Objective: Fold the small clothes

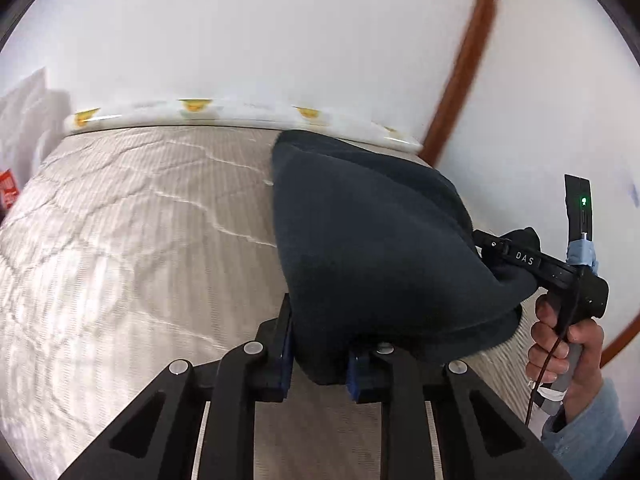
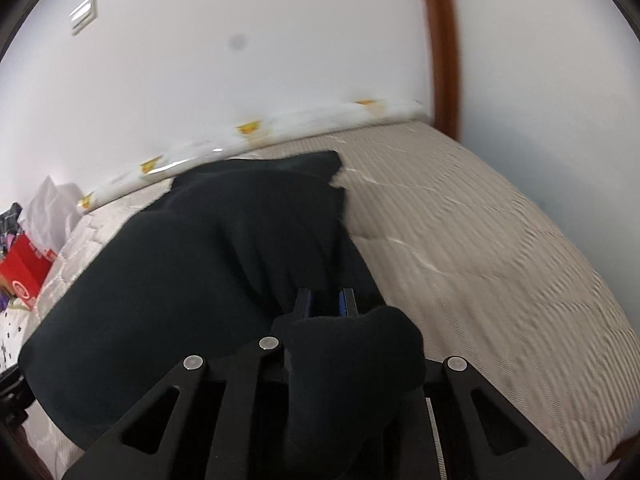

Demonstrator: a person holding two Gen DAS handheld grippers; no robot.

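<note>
Left gripper (image 1: 318,350) pinches a corner of the dark cloth (image 1: 372,240), lifted over the mattress (image 1: 132,240). Right gripper (image 2: 326,302), nearly closed, clamps the cloth's other edge, a fold draped over it.

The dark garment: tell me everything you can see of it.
The dark garment is a soft, fleecy, blackish-navy cloth, bunched and draped rather than flat. It is held above the pale ribbed mattress, one edge pinched in the left gripper, another in the right gripper, a fold lying over the right gripper's fingers. What kind of garment it is cannot be told.
</note>
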